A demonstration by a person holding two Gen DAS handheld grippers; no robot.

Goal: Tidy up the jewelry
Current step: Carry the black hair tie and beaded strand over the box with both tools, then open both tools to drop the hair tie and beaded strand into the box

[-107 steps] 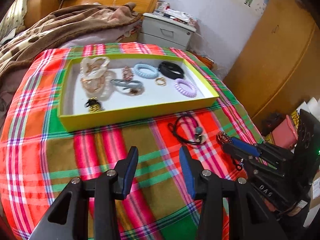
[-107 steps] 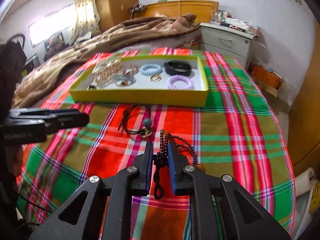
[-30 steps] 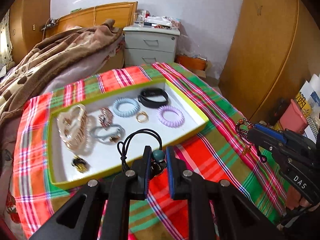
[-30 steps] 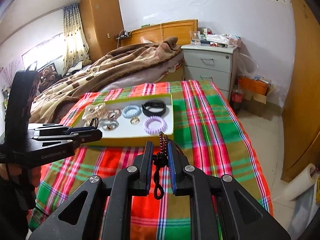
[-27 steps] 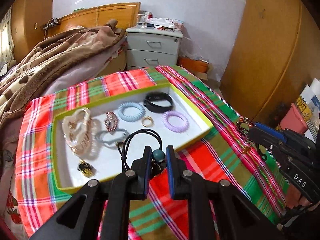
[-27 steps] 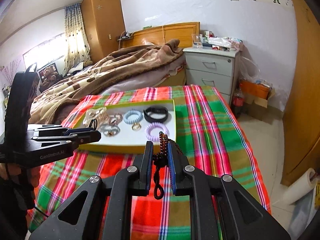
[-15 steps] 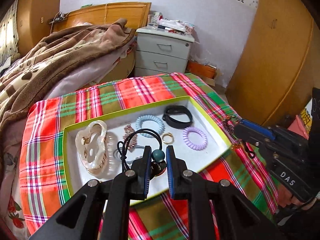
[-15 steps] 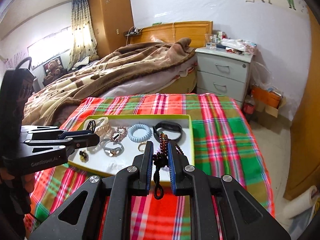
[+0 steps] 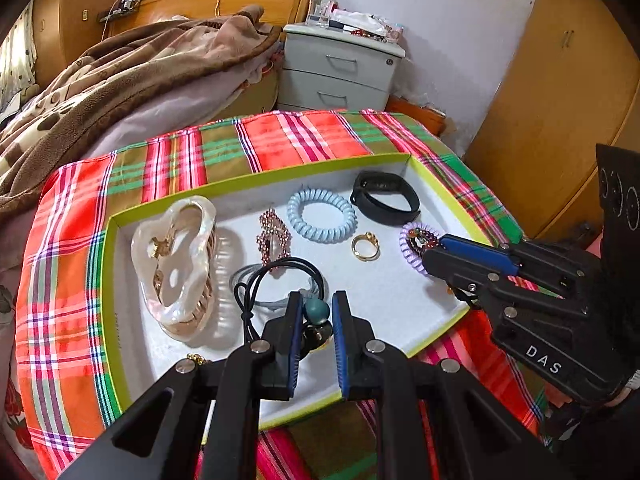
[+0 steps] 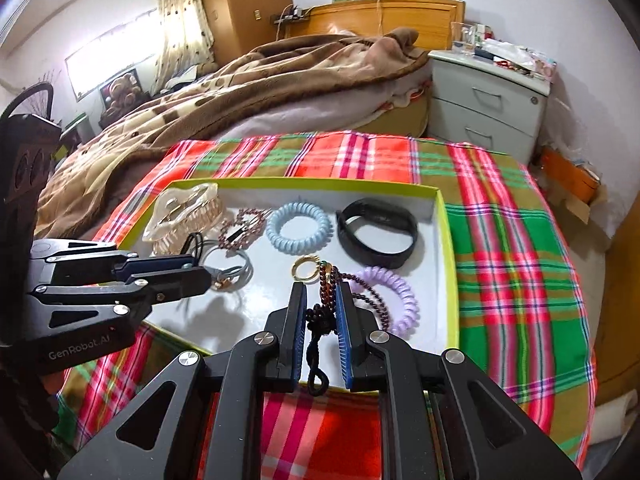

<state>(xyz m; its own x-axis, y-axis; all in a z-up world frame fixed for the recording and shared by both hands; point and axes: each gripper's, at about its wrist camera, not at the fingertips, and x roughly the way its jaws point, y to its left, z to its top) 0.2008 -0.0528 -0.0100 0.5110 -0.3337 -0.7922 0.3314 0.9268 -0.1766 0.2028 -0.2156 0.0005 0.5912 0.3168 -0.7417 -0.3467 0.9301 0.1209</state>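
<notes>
A yellow-green tray [image 9: 248, 182] [image 10: 450, 240] with a white floor lies on the plaid cloth. My left gripper [image 9: 314, 314] is shut on a black cord necklace [image 9: 280, 270] by its teal bead, held over the tray's near middle. My right gripper [image 10: 321, 304] is shut on a dark red bead bracelet [image 10: 360, 292], held over the tray's right part above the purple coil hair tie [image 10: 396, 292]. In the tray lie a pearly hair claw [image 9: 176, 256], a blue coil tie [image 9: 322, 216], a black band [image 9: 386, 198], a gold ring [image 9: 365, 246] and a pink brooch [image 9: 273, 238].
The plaid cloth [image 10: 516, 248] covers the surface around the tray. A bed with a brown blanket [image 10: 248, 76] lies behind, a grey nightstand [image 10: 488, 100] at the back right, a wooden wardrobe [image 9: 560, 100] at the right.
Both grippers have moved forward with their jewelry and now hang over the tray; 3.6 s ago the left gripper was open and the cord necklace lay on the cloth.
</notes>
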